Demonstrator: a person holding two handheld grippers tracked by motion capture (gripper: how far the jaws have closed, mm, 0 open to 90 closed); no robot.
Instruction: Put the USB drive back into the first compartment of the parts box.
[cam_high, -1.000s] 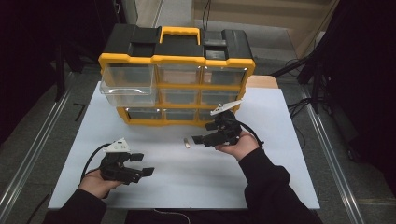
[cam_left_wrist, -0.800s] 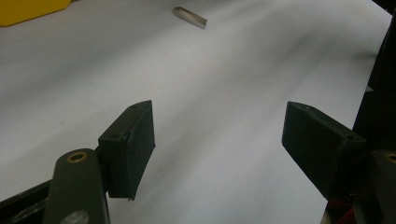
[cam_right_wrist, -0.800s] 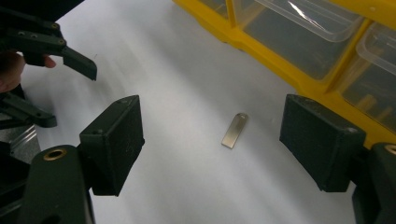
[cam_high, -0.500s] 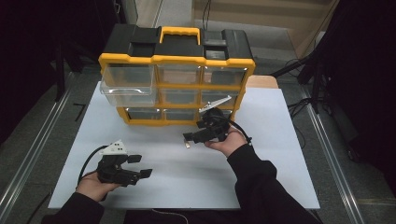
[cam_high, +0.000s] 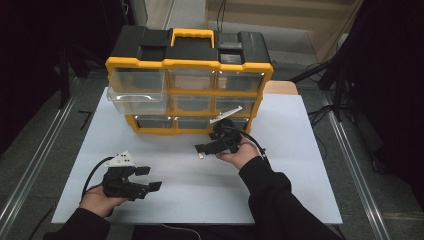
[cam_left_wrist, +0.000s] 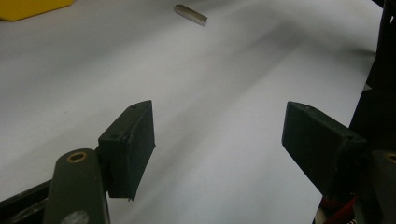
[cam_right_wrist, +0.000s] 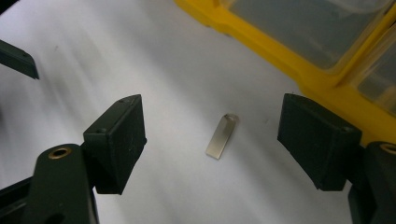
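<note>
A small flat silver metal piece (cam_right_wrist: 222, 136) lies on the white table (cam_high: 280, 165), just in front of the yellow and black drawer organizer (cam_high: 190, 65). My right gripper (cam_right_wrist: 210, 112) hovers over it, open, jaws to either side and apart from it. In the high view that right gripper (cam_high: 206, 145) sits by the organizer's bottom row, with the metal piece (cam_high: 201, 155) below its tips. My left gripper (cam_high: 150, 178) is open and holds nothing, low over the table's front left. Its own view shows the left gripper (cam_left_wrist: 219, 121) with the metal piece (cam_left_wrist: 190, 14) far ahead.
One clear drawer (cam_high: 136, 95) at the organizer's upper left is pulled out. The other clear drawers sit flush. Black cables trail from both grippers. A wooden board (cam_high: 280, 87) lies behind the table's right side. Metal rails run along both sides of the table.
My right gripper has moved left and tilted down, so the metal piece now lies between its open jaws. The left gripper has hardly shifted.
</note>
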